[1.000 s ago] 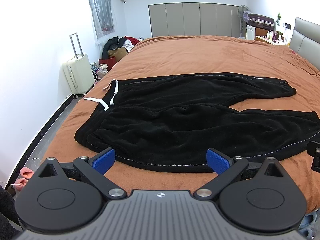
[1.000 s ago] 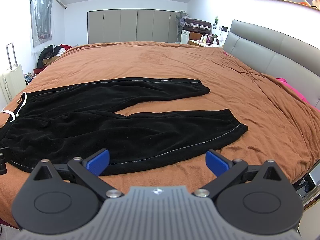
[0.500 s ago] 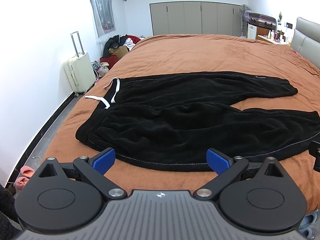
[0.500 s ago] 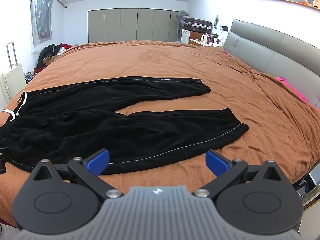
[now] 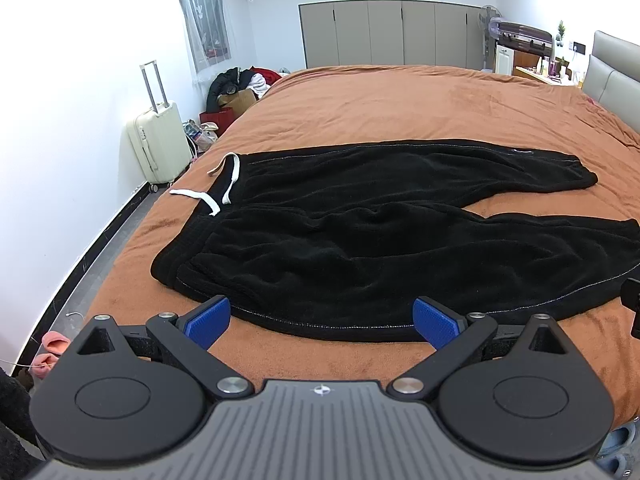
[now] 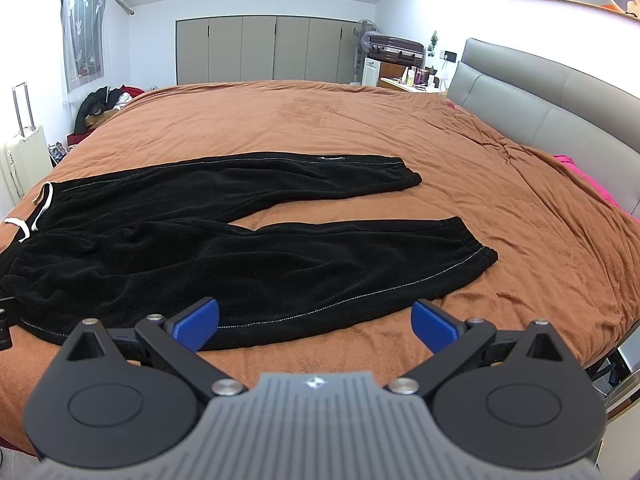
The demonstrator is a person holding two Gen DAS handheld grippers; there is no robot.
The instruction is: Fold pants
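Observation:
Black fleece pants point(image 5: 360, 240) point(image 6: 224, 248) lie flat on the brown bed cover point(image 5: 420, 108), waistband to the left with white drawstrings point(image 5: 224, 184), legs spread apart toward the right. My left gripper point(image 5: 322, 322) hovers open just before the near hem by the waist, nothing between its blue pads point(image 5: 208, 322). Over the near leg's lower edge my right gripper point(image 6: 316, 320) stands open too, its pads point(image 6: 434, 322) empty. The near leg's cuff point(image 6: 476, 248) lies right of it.
A cream suitcase point(image 5: 158, 142) stands by the left wall beside a pile of clothes and bags point(image 5: 240, 92). The grey headboard point(image 6: 560, 120) runs along the right. Pink fabric point(image 6: 592, 180) shows at the bed's right edge. Wardrobe doors point(image 6: 260, 50) close the far wall.
Both grippers have drifted very slightly; the pants sit a little higher in the left view. Nothing was gripped and both stay open.

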